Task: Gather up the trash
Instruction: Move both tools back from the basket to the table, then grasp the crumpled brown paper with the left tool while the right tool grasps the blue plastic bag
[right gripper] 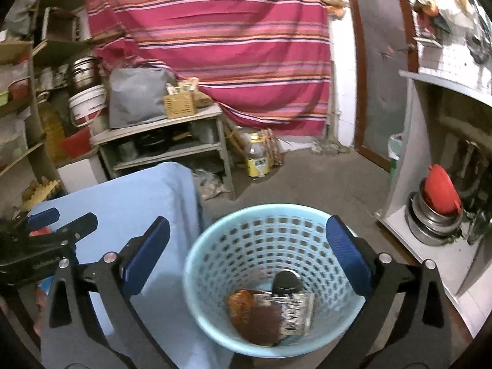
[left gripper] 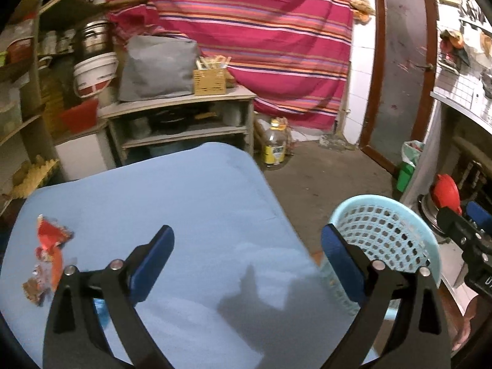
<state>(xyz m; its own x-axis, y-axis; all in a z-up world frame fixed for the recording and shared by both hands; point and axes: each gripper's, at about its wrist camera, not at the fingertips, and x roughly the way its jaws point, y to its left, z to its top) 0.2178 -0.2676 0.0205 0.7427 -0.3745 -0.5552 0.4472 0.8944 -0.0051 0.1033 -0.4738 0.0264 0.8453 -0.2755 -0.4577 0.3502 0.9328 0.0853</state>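
A light blue mesh basket (right gripper: 200, 246) stands on the floor beside the blue-covered table (left gripper: 184, 190). Wrappers (right gripper: 270, 310) and a dark round item (right gripper: 287, 281) lie at its bottom. My right gripper (right gripper: 247, 256) hangs open above the basket, nothing between its fingers. It also shows at the right edge of the left wrist view as the right gripper (left gripper: 470, 236). On the table's left side lie red and orange wrappers (left gripper: 49, 246). My left gripper (left gripper: 246, 261) is open and empty over the table, to the right of them. The basket (left gripper: 384, 233) sits behind its right finger.
A grey shelf unit (left gripper: 184, 113) with a grey bag and a woven box stands behind the table, before a striped red cloth (left gripper: 246, 30). A yellow-labelled bottle (left gripper: 275, 144) sits on the concrete floor. Metal pots with a red lid (right gripper: 436, 212) rest on a counter shelf at right.
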